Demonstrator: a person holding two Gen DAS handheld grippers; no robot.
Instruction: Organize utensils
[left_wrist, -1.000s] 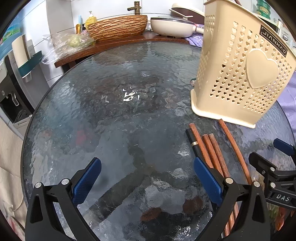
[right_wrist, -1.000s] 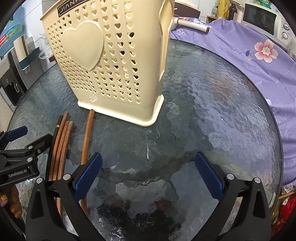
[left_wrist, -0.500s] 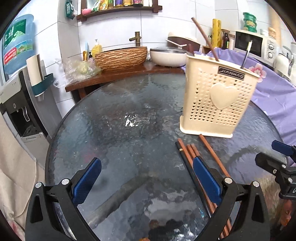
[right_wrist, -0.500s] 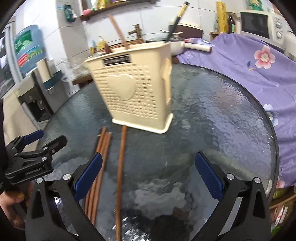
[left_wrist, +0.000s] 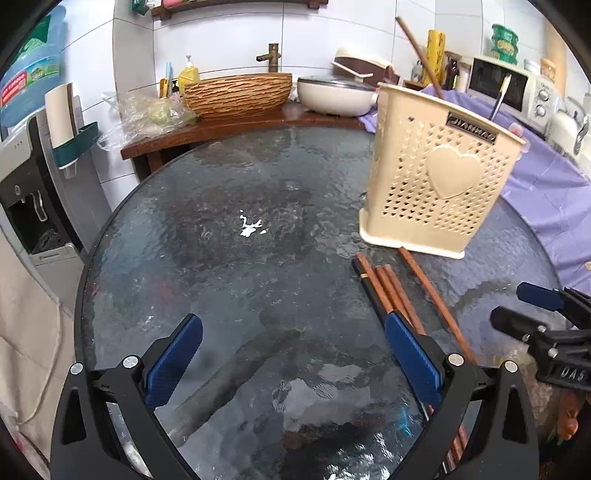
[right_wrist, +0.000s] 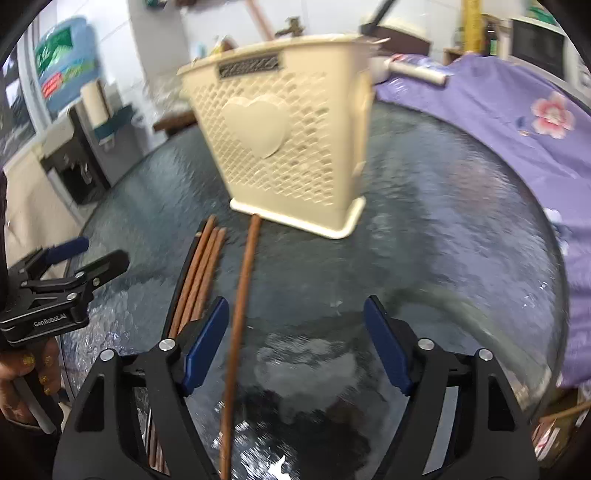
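A cream perforated utensil holder (left_wrist: 436, 184) (right_wrist: 291, 147) with a heart on its side stands upright on the round glass table (left_wrist: 229, 258) (right_wrist: 461, 229). Two chopsticks stick out of its top. Several brown chopsticks (left_wrist: 388, 291) (right_wrist: 201, 269) lie bundled on the glass in front of it, with one single brown chopstick (left_wrist: 432, 299) (right_wrist: 240, 306) lying beside them. My left gripper (left_wrist: 291, 362) is open and empty above the table, left of the bundle. My right gripper (right_wrist: 295, 347) is open and empty; the single chopstick runs beneath it, just inside its left finger.
A wooden shelf (left_wrist: 240, 125) behind the table holds a woven basket (left_wrist: 238, 94) and a white pot (left_wrist: 334, 94). A purple flowered cloth (right_wrist: 517, 122) lies to the right. A water dispenser (left_wrist: 26, 192) stands at the left.
Both grippers have drawn back and risen from the holder, which looks smaller now. The right gripper's fingers stand closer together and have shifted left over the single chopstick.
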